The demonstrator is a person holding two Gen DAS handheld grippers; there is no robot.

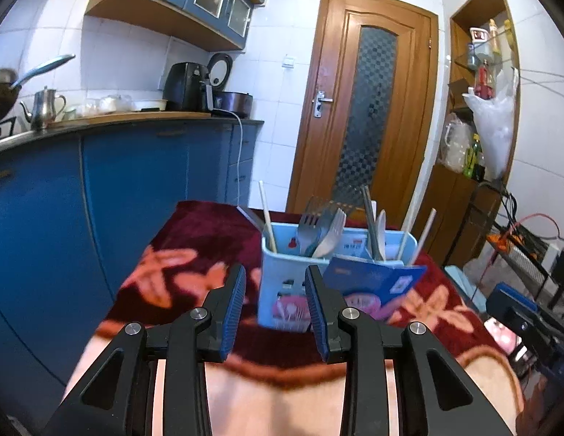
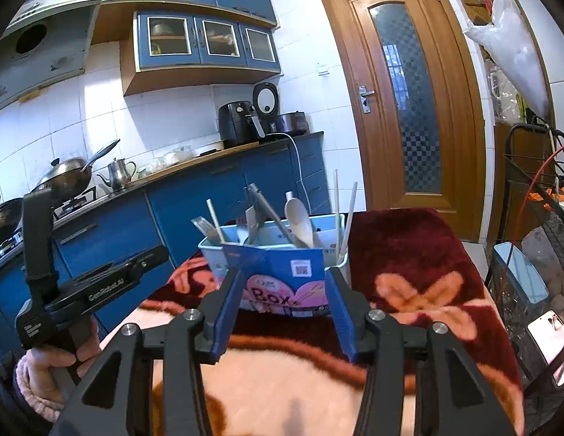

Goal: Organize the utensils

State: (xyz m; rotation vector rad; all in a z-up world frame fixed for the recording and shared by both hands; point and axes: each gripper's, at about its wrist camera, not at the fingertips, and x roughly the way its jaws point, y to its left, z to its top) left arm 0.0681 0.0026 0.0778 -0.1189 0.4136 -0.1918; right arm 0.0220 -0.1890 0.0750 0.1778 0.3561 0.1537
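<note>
Utensils (image 1: 320,234) stand upright in a light blue holder (image 1: 282,290) on the flowered blanket (image 1: 165,276), just ahead of both grippers; the left gripper (image 1: 274,309) and right gripper (image 2: 283,312) are spread wide and empty.

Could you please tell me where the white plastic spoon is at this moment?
The white plastic spoon stands bowl-up in the light blue utensil caddy, centre of the right wrist view, behind the blue box.

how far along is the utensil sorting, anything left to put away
Mostly done, it seems: forks, a spoon and chopsticks stand in the light blue holder. Nothing is in hand; the left gripper and right gripper are open and empty. No loose utensils show on the blanket.
</note>
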